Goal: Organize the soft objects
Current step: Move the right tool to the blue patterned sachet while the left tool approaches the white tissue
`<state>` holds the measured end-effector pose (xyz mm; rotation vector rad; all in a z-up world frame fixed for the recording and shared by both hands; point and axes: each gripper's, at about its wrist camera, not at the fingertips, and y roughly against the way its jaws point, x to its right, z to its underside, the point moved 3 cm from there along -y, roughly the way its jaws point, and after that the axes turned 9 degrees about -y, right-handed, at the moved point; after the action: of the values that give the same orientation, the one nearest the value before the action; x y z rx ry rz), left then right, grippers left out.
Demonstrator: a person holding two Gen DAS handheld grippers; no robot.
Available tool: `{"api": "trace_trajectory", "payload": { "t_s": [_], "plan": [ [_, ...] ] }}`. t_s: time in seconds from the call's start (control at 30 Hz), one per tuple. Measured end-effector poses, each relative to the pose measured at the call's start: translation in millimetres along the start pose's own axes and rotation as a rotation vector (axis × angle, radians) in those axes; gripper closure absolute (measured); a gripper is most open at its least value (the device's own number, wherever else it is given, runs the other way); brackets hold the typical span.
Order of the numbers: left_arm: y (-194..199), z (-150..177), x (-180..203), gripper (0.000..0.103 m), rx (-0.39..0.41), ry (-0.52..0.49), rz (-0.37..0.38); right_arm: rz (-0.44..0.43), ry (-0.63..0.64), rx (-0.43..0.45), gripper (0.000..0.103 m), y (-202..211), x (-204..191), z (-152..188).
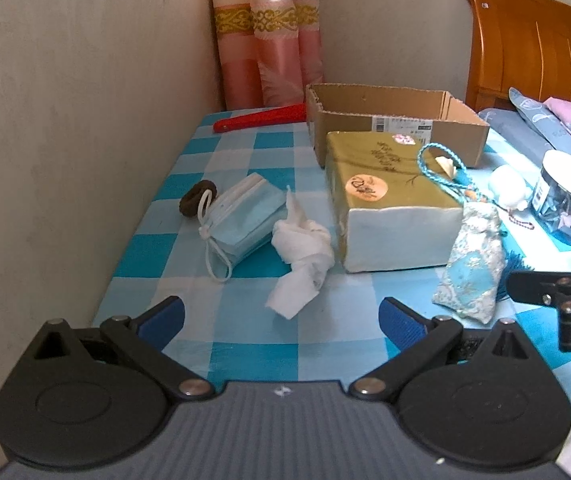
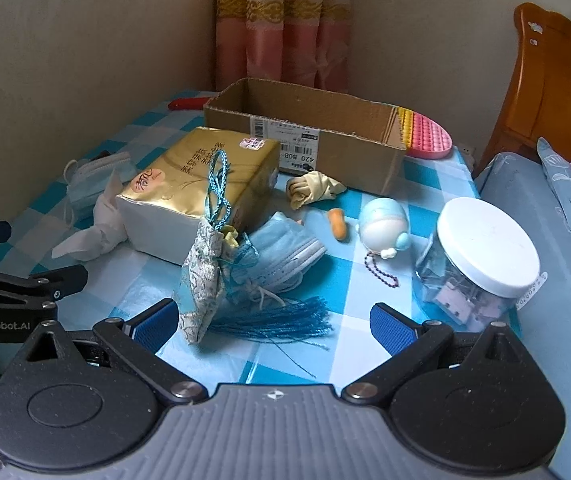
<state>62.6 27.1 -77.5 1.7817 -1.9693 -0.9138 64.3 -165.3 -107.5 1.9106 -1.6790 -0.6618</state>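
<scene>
Soft objects, among them a brocade sachet and face masks, are seen beside the tissue pack; both hand-held grippers are held spread, empty.

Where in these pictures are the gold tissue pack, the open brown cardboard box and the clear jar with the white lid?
Gold tissue pack [image 1: 381, 176], left wrist view, gold top face.
Open brown cardboard box [image 2: 349, 152], right wrist view, front wall.
Clear jar with white lid [image 2: 489, 240], right wrist view, lid top.
</scene>
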Motion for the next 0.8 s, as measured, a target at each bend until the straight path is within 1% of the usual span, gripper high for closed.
{"api": "trace_trajectory", "payload": {
  "t_s": [0.47, 0.6, 0.8],
  "plan": [
    [-12.7, 4.8, -9.9, 0.000, -0.016, -0.010, -0.012, -0.004, 0.042, 0.004, 0.000, -30.3, -24.8, -20.1],
    [-14.2, 7.8, -12.6, 0.000, -0.028, -0.001, -0.020, 0.008, 0.033, 0.006, 0.000, -34.6, -23.0, -21.8],
    [-14.5, 8.9, -11.3, 0.000, -0.033, -0.002, -0.021, 0.044, 0.019, -0.005, 0.000, -30.4, -9.7, -13.9]
  ]
}}
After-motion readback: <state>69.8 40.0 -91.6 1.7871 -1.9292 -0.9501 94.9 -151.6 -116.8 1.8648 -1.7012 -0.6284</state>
